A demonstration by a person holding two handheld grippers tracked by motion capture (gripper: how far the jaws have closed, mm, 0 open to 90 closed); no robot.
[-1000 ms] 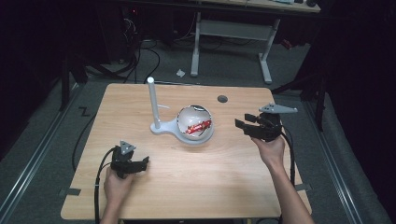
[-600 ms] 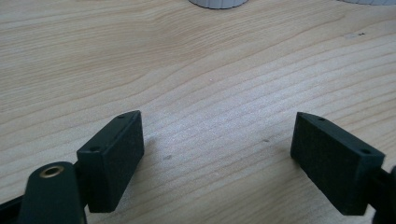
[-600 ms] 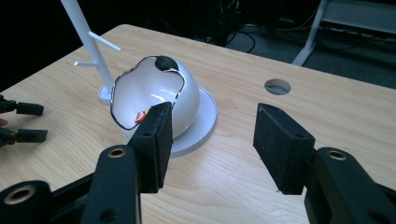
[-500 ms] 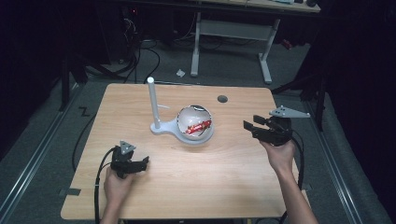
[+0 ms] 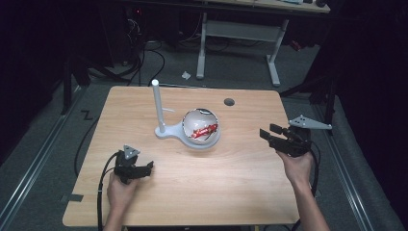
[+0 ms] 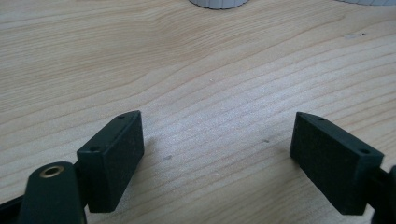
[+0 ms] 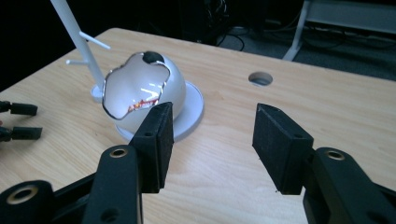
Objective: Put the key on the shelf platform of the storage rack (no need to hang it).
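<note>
A white round shell sits on a white base with a tall post near the table's middle. A red packet lies inside the shell. The right gripper view shows the shell with a ragged opening and a red glint inside. My right gripper hovers right of the shell, apart from it, its jaws open and nothing between them. My left gripper rests low at the front left, open over bare wood.
A round cable hole lies in the wooden table behind the shell. The post carries short side pegs. Beyond the table's far edge stand a desk frame and loose cables on the floor.
My right gripper has drawn back to the right and toward the near edge, away from the shell. The left gripper has stayed put.
</note>
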